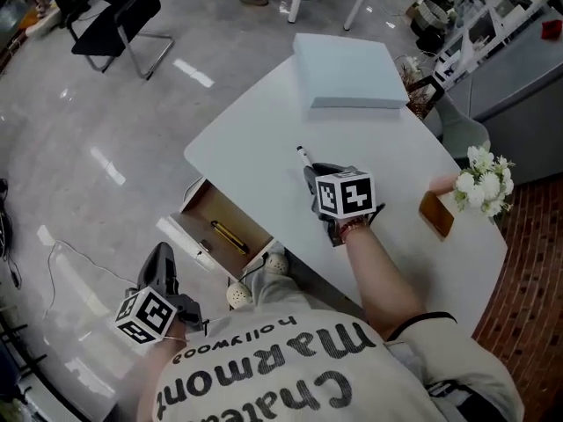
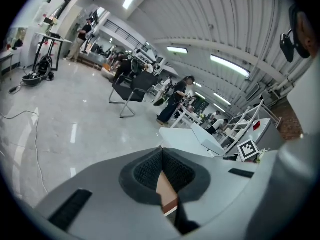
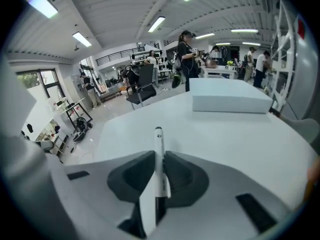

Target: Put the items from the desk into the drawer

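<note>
My right gripper (image 1: 313, 176) is over the middle of the white desk (image 1: 255, 139), shut on a white marker pen (image 1: 302, 156) whose black tip pokes out ahead. In the right gripper view the marker pen (image 3: 159, 151) runs straight between the pads of the right gripper (image 3: 159, 171). The wooden drawer (image 1: 204, 207) stands pulled open at the desk's left edge, with a yellow pen (image 1: 230, 236) lying in it. My left gripper (image 1: 162, 258) hangs low beside the drawer, off the desk, shut with nothing in it. In its own view the left gripper (image 2: 162, 160) has its jaws pressed together.
A flat pale blue box (image 1: 347, 70) lies at the desk's far end. White flowers (image 1: 486, 183) and a brown wooden block (image 1: 437, 214) sit at the right edge. A black chair (image 1: 114, 20) stands on the shiny floor far left. The person's shoes (image 1: 255, 280) are under the desk.
</note>
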Motion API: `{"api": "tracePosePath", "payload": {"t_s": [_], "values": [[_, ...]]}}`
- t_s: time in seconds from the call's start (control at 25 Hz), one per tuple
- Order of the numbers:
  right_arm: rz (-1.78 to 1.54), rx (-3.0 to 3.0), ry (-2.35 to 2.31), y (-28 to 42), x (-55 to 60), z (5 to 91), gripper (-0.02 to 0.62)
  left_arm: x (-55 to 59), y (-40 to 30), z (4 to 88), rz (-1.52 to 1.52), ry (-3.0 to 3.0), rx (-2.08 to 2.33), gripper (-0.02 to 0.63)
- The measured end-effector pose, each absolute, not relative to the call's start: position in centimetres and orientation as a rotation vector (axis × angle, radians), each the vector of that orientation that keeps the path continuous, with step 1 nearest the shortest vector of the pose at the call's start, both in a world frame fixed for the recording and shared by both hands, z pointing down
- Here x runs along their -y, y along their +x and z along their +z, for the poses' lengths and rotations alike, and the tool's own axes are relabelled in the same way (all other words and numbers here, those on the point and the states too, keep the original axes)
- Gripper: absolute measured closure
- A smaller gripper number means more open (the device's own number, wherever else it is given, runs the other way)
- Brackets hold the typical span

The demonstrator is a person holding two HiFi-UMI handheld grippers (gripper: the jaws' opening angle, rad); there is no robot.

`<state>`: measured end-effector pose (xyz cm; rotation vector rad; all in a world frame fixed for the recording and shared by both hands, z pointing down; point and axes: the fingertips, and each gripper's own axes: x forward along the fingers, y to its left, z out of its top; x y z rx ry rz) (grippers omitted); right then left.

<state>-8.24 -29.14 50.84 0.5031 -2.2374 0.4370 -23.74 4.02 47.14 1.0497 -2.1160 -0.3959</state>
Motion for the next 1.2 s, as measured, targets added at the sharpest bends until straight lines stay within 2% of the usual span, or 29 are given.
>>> {"api": "tracePosePath", "payload": {"t_s": [0.72, 1.2], "values": [[0.477, 2.320, 0.146, -19.6, 9.5, 50.2, 0.525, -15.3, -25.3, 48.8, -0.429, 0.949, 2.163, 0.604], [0.395, 2.191, -0.053, -21.1, 3.1, 56.3, 0.525, -19.1, -22.1, 53.7, -0.358, 0.856, 2.145, 0.604]]}}
